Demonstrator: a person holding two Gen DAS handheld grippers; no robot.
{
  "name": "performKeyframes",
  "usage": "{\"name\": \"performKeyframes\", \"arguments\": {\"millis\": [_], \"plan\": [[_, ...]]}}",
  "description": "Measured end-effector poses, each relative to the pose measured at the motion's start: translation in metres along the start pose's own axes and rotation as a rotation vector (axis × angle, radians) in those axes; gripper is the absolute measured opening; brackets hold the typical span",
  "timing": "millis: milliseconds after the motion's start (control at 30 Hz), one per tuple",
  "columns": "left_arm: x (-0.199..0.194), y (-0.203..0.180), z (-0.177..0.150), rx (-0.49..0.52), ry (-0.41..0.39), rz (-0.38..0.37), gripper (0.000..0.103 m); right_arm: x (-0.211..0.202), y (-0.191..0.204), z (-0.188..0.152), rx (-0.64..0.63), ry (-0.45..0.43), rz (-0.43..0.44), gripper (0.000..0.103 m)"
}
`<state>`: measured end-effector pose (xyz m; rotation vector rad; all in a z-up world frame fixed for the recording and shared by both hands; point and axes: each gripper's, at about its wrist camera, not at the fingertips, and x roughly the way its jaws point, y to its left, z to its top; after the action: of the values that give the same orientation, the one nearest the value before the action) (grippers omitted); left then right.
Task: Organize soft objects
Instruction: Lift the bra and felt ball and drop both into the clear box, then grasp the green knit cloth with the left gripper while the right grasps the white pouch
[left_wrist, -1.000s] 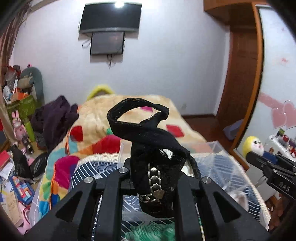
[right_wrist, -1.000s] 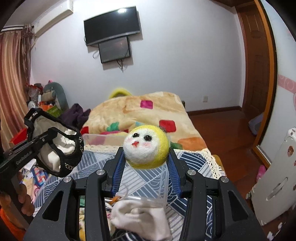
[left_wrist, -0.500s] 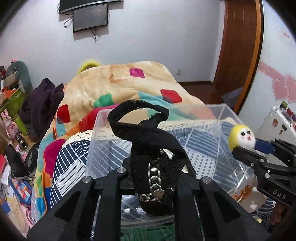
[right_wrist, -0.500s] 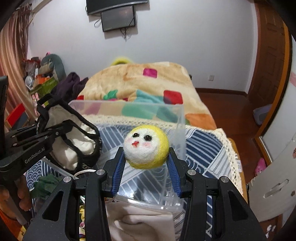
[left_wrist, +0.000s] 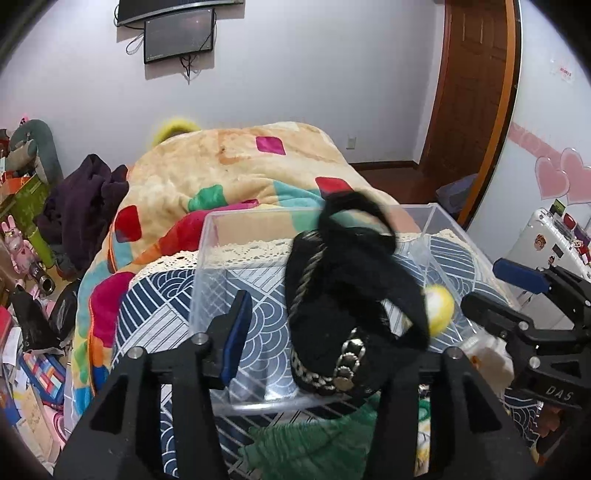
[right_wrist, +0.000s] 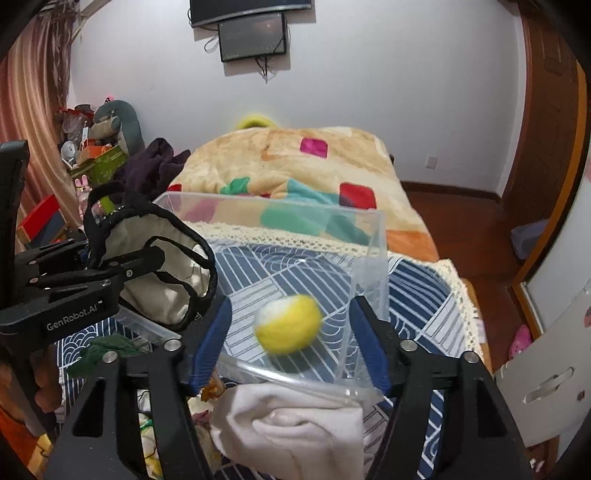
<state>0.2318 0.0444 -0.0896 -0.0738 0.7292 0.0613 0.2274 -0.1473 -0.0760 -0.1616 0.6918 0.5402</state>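
A clear plastic bin (left_wrist: 207, 266) (right_wrist: 373, 266) stands on the blue-patterned cloth on the bed. My left gripper (left_wrist: 321, 325) is open over it; a black lace garment (left_wrist: 343, 291) with a metal chain hangs loose between its fingers, blurred. It also shows in the right wrist view (right_wrist: 162, 266), draped on the left gripper (right_wrist: 96, 280). My right gripper (right_wrist: 291, 325) is open; the yellow and white felt ball (right_wrist: 290, 328) is between its fingers, blurred, over the bin. The ball shows in the left wrist view (left_wrist: 439, 308) beside the right gripper (left_wrist: 524, 295).
A white cloth (right_wrist: 291, 432) and a green knitted item (left_wrist: 314, 443) lie in front of the bin. A colourful blanket (left_wrist: 236, 173) covers the bed behind. Clutter and toys stand at the left (left_wrist: 26, 229). A white case (right_wrist: 546, 373) is at the right.
Both grippers have opened over the bin. The ball has left the right fingers and the black garment has slipped free and swung right.
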Motion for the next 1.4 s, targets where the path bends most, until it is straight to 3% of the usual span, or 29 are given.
{"name": "performKeyframes", "arguments": {"millis": [167, 333, 400, 733, 1133, 1200, 1300, 1400], "plan": [[-0.028, 0.000, -0.003, 0.012, -0.070, 0.001, 0.074, -0.017, 0.002, 0.004, -0.008, -0.056, -0.013, 0.068], [-0.046, -0.001, -0.004, 0.006, -0.087, -0.035, 0.089, -0.033, 0.004, 0.005, -0.015, -0.112, -0.017, 0.077], [-0.049, 0.000, -0.003, 0.005, -0.090, -0.037, 0.089, -0.034, 0.005, 0.005, -0.019, -0.121, -0.018, 0.081], [-0.048, 0.011, -0.015, -0.027, -0.084, -0.026, 0.089, -0.039, 0.004, -0.011, -0.009, -0.128, -0.024, 0.081], [-0.032, 0.009, -0.069, -0.016, 0.018, -0.070, 0.089, -0.016, -0.002, -0.049, 0.038, -0.010, 0.013, 0.081], [-0.024, 0.008, -0.075, -0.022, 0.039, -0.078, 0.086, -0.010, -0.002, -0.053, 0.045, 0.009, 0.019, 0.081], [-0.017, 0.006, -0.080, -0.037, 0.060, -0.111, 0.071, -0.007, -0.004, -0.059, 0.057, 0.023, 0.033, 0.079], [-0.018, 0.003, -0.081, -0.029, 0.048, -0.113, 0.061, -0.009, -0.005, -0.064, 0.068, 0.030, 0.055, 0.063]]}}
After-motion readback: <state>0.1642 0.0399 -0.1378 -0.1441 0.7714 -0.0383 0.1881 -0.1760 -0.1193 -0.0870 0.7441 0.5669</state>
